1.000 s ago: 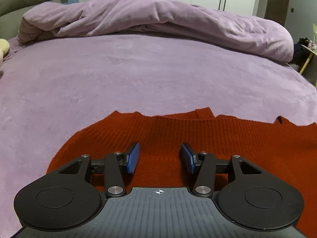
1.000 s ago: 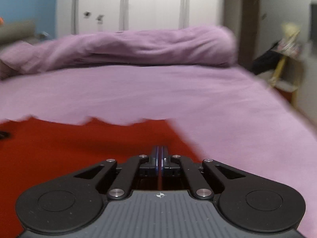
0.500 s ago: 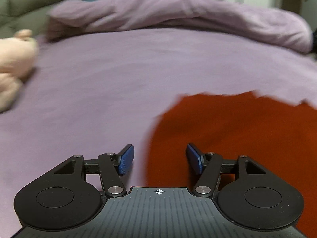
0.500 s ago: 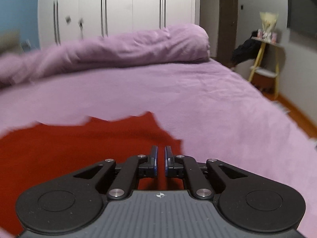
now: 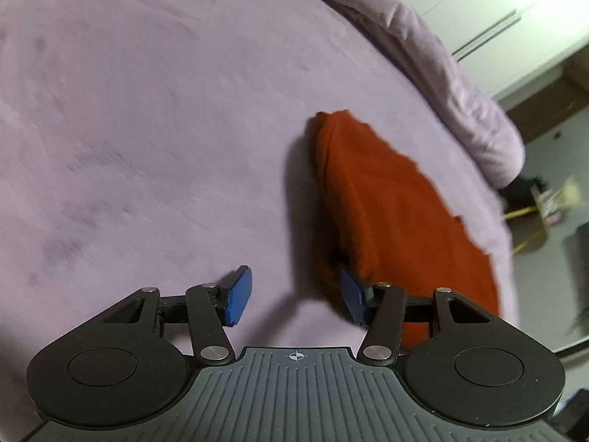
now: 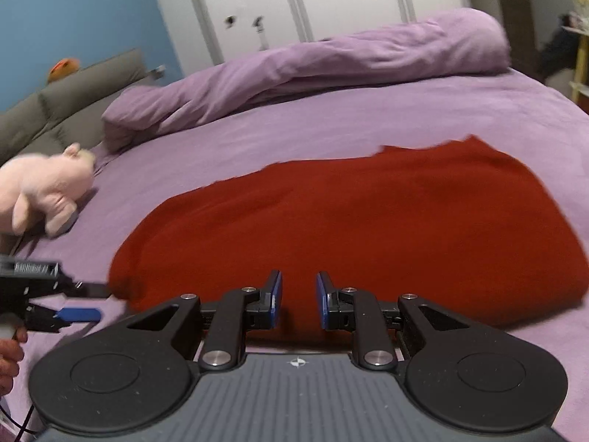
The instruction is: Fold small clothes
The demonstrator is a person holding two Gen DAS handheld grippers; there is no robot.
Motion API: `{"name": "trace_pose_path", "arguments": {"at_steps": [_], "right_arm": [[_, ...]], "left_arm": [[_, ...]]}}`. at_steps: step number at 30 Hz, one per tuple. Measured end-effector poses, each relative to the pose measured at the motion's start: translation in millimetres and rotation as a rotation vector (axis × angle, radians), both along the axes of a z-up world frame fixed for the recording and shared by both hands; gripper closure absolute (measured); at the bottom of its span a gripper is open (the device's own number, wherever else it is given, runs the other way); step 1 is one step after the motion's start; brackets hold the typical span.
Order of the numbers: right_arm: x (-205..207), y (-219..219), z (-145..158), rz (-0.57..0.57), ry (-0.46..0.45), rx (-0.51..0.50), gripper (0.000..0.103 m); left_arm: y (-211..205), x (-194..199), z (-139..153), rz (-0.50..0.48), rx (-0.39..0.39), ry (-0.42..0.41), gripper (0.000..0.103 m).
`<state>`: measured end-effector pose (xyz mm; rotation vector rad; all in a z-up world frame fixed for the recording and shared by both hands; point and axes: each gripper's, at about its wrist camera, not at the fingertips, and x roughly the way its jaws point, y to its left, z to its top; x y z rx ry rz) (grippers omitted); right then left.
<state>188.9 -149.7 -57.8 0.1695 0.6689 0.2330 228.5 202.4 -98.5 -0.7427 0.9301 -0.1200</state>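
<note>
**knitfan:** Sweater is lying flat-ish on the purple bed, already doubled over by the look of it, taking up the middle of the right wrist view. In the left wrist view it runs from about 12 o'clock down to 4 o'clock of the left gripper. What can go wrong from here, you think?

**foldbot_dad:** Few things. Left gripper's jaws are spread with nothing between them, just bare bed, and the right-hand pad sits right at the sweater's near corner. They've just been narrowing a bit. If it bites there it could catch only the top layer and peel the fold open.

**knitfan:** And the right gripper?

**foldbot_dad:** Jaws parted a little, nothing pinched, they've just been opening. It hangs over the near edge of the knit. With that narrow a gap it might push the thick hem along instead of getting round it, and bunch it up.

**knitfan:** The pink plush pig at 10 o'clock?

**foldbot_dad:** Well apart from the sweater, so it's only a problem if the fold swings that way. Rolled duvet at 12 is far off too.
</note>
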Motion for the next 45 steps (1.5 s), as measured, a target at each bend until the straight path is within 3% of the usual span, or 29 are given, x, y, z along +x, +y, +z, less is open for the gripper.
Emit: {"name": "trace_pose_path", "arguments": {"at_steps": [3, 5, 7, 12, 14, 16, 20, 22, 27, 29, 34, 37, 41, 45], "right_arm": [[2.0, 17.9, 2.3, 0.027, 0.008, -0.006, 0.084], [4.6, 22.6, 2.6, 0.035, 0.007, -0.009, 0.084], [6.6, 28.2, 2.9, 0.044, 0.013, -0.011, 0.084], [15.8, 41.3, 4.8, 0.06, 0.001, -0.017, 0.084], [21.7, 46.9, 3.0, 0.052, 0.01, -0.007, 0.084], [26.1, 53.9, 0.1, 0.055, 0.016, 0.001, 0.084], [32.7, 69.4, -17.3, 0.056, 0.037, -0.076, 0.084], [35.3, 71.0, -25.4, 0.067, 0.066, -0.097, 0.084], [24.5, 62.0, -13.0, 0.021, -0.022, -0.037, 0.084], [33.9, 61.2, -24.1, 0.05, 0.083, -0.07, 0.084], [22.8, 28.9, -3.7, 0.009, 0.044, 0.01, 0.086], [9.9, -5.9, 8.0, -0.088, 0.002, 0.072, 0.085], [-4.9, -51.7, 13.4, -0.193, -0.028, 0.106, 0.085], [-12.2, -91.8, 7.9, -0.285, -0.012, 0.107, 0.085]], "left_arm": [[-3.0, 1.2, -1.5, -0.035, -0.107, -0.031, 0.045], [-5.5, 3.1, -5.7, -0.049, -0.11, -0.037, 0.042], [-5.5, 11.6, -15.6, -0.034, -0.098, 0.009, 0.043], [0.7, 38.5, -28.3, 0.025, -0.231, 0.017, 0.048], [-2.2, 50.5, -30.6, 0.043, -0.252, 0.037, 0.052], [-2.5, 55.1, -34.6, 0.067, -0.272, 0.035, 0.071], [0.5, 57.9, -41.7, 0.11, -0.307, 0.043, 0.079], [-1.6, 58.6, -39.8, 0.097, -0.277, 0.034, 0.082], [-2.5, 53.8, -29.8, 0.082, -0.221, 0.008, 0.084], [-5.2, 53.3, -23.6, 0.071, -0.185, 0.0, 0.084], [-23.3, 51.1, 13.6, -0.003, -0.03, -0.073, 0.086], [-51.9, 49.8, 49.0, -0.076, 0.044, -0.174, 0.087], [-124.5, 53.0, 91.9, -0.231, 0.148, -0.299, 0.087], [-206.8, 58.6, 86.3, -0.393, 0.222, -0.307, 0.087]]}}
